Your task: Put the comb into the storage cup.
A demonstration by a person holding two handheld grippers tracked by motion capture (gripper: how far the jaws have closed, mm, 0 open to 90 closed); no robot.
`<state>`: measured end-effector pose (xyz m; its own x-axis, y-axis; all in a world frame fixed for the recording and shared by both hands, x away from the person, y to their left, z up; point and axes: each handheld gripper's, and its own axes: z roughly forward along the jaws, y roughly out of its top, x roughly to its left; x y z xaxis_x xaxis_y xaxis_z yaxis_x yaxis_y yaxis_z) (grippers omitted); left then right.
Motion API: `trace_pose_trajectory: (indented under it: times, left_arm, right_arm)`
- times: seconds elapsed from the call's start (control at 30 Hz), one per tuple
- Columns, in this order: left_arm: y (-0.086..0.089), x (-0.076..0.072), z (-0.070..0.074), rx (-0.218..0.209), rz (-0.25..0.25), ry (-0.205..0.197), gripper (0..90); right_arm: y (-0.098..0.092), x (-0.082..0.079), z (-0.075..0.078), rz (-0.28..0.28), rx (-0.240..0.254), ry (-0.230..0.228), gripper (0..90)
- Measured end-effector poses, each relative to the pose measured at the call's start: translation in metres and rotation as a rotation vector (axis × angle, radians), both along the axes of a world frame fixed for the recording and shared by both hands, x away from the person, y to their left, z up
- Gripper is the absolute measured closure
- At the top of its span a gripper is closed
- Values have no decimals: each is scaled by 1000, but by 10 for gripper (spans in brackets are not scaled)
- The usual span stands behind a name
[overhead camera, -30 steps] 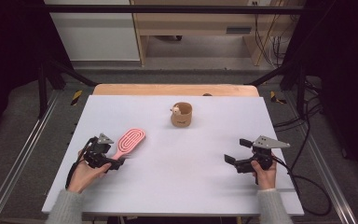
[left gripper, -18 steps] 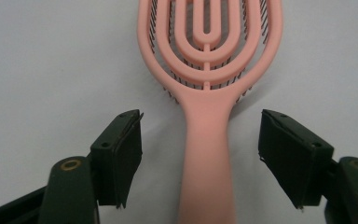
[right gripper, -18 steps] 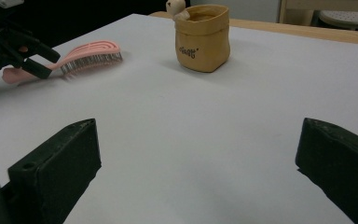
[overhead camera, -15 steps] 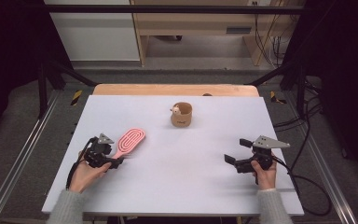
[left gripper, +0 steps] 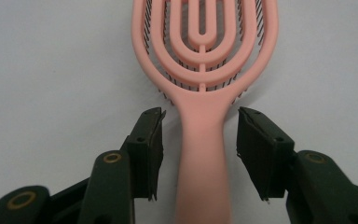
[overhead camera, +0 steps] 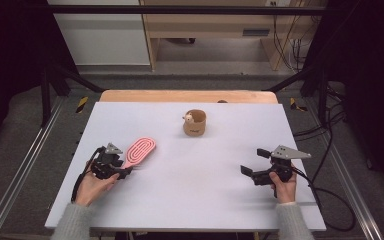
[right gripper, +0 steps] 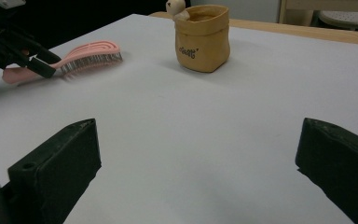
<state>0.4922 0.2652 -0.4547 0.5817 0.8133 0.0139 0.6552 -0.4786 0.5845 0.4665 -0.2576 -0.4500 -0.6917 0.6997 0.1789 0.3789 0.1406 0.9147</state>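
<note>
A pink hairbrush (overhead camera: 140,150) lies bristles down on the white table (overhead camera: 190,200) at the left. My left gripper (overhead camera: 125,169) is open at its handle. In the left gripper view the two jaws stand on either side of the hairbrush (left gripper: 204,70) handle, with a small gap on each side of the left gripper (left gripper: 200,116). A tan pouch-shaped cup (overhead camera: 195,123) with a small bear figure on its rim stands upright at the centre back. My right gripper (overhead camera: 252,161) rests at the right, open with nothing between its jaws, pointed toward the cup (right gripper: 203,39).
A wooden strip (overhead camera: 185,96) runs along the table's far edge. Metal rails flank the table on both sides. A cable (overhead camera: 330,200) trails from the right gripper off the right edge. In the right gripper view the hairbrush (right gripper: 91,53) and left gripper (right gripper: 37,63) sit far left.
</note>
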Motion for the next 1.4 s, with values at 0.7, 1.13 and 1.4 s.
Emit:
trace_pose_trajectory:
  times: [0.7,1.13,1.4]
  left_arm:
    - [-5,3,-3,40,-5,9,655]
    - [-4,4,-3,34,5,22,681]
    - [-5,4,-3,45,2,16,687]
  right_arm:
    - [0,0,0,1,0,0,3]
    - [0,0,0,0,1,0,3]
    - [0,0,0,1,2,0,3]
